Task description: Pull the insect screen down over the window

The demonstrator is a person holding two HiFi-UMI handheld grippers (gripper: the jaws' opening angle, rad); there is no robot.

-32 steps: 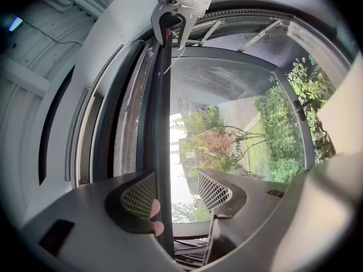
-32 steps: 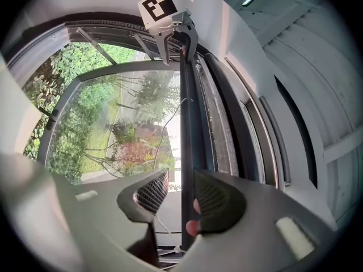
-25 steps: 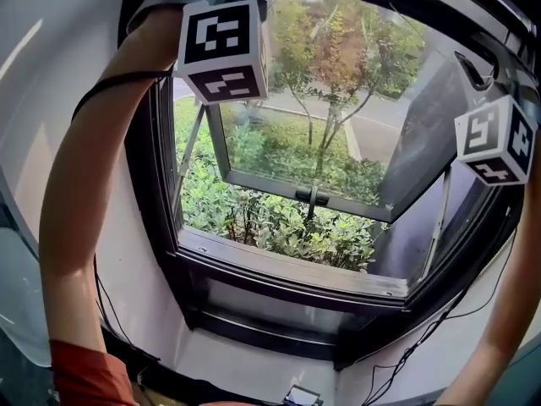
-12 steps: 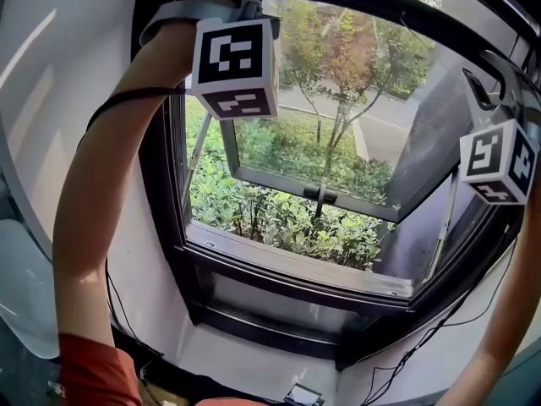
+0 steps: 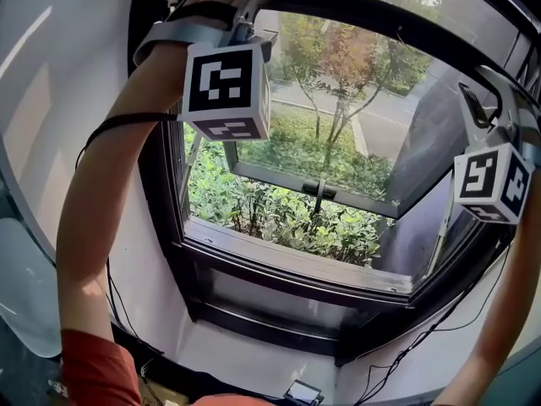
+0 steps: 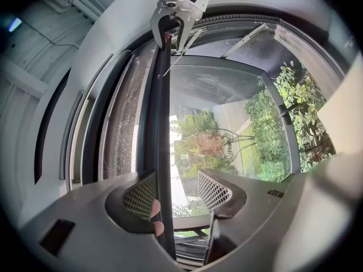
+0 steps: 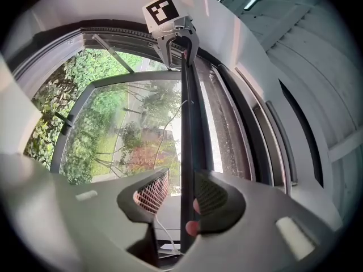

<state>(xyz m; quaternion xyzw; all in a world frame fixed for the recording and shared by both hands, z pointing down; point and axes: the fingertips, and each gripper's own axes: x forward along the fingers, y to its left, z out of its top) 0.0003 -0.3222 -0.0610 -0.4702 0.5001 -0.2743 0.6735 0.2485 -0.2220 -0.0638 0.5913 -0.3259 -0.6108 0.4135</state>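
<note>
Overhead, one dark insect-screen bar runs level across the top of the window; left gripper and right gripper straddle it, fingers apart, unclamped.

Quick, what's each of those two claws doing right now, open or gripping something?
Left gripper: open, the screen's dark pull bar between its jaws, against one pad.
Right gripper: open, same pull bar between its jaws.

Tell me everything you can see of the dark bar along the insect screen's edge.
The dark bar is slim, straight, matte black, metal or plastic by its look. It runs across the top of the open window, grey mesh beside it. It passes between the open jaws of the left tool and the right tool, close against one pad of each.
</note>
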